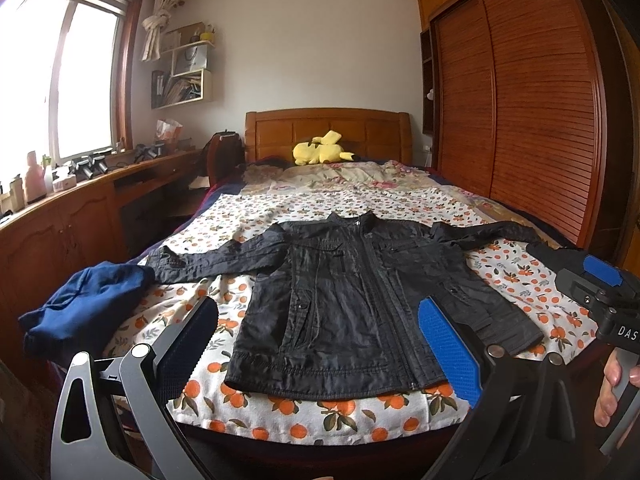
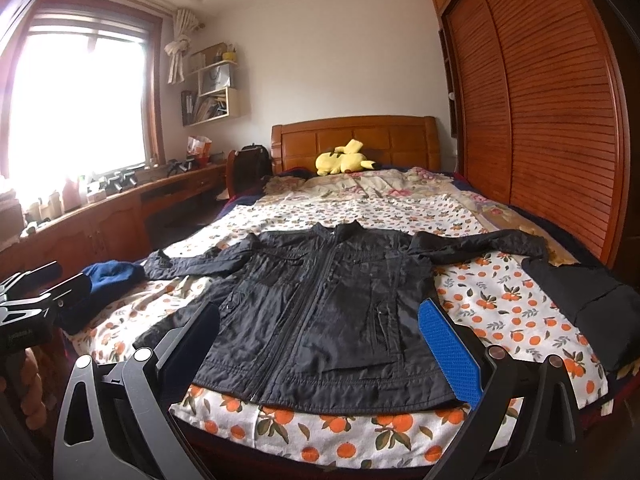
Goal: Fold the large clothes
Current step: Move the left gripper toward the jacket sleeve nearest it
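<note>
A black zip-up jacket (image 1: 340,304) (image 2: 320,300) lies flat and face up on the bed, zipped, collar toward the headboard and both sleeves spread out sideways. My left gripper (image 1: 320,348) hovers open over the jacket's hem at the foot of the bed, with nothing between its fingers. Open and empty too, my right gripper (image 2: 320,352) hangs over the same hem from a little further right. A hand (image 1: 612,392) holds the right gripper's handle at the right edge of the left wrist view.
The bedspread (image 2: 500,304) has an orange-fruit print. A crumpled blue garment (image 1: 88,300) (image 2: 108,276) lies at the bed's left edge, and another dark garment (image 2: 592,308) at its right edge. A yellow plush toy (image 1: 320,150) sits by the headboard. A wooden wardrobe (image 1: 540,120) stands right, a desk (image 1: 80,208) left.
</note>
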`<state>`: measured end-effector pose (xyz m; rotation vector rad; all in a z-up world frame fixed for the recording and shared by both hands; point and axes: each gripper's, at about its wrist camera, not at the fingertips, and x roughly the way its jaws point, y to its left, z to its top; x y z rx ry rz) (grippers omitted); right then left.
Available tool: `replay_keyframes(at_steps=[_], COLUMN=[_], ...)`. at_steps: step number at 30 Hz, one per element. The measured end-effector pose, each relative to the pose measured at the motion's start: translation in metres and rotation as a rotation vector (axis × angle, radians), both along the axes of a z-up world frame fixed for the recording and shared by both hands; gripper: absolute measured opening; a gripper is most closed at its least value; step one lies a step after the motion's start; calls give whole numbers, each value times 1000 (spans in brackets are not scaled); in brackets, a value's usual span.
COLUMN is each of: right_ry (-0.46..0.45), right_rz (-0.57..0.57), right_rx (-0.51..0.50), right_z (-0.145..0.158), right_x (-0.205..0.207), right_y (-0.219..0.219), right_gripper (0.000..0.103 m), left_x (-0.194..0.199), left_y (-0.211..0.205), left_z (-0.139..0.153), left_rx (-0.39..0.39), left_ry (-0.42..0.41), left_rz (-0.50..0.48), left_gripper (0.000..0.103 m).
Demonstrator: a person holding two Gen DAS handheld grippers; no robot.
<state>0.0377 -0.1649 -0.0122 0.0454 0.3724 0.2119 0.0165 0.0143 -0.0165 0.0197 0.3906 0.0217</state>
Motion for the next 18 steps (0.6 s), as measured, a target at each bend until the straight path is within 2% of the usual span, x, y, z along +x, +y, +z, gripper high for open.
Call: replay_keyframes(at_steps=[9, 18], right_ry=[36, 18], right_rz=[27, 58], right_rx=[-9, -29], right_z=[-14, -13], right_x=[24, 58], right_y=[16, 33], right_gripper=[96, 96], left_x=[19, 46], left_y=[20, 48], left_z=[-22, -42], left_rx=[-9, -29], left_ry=[47, 86], left_rz=[35, 69], left_gripper=[101, 101])
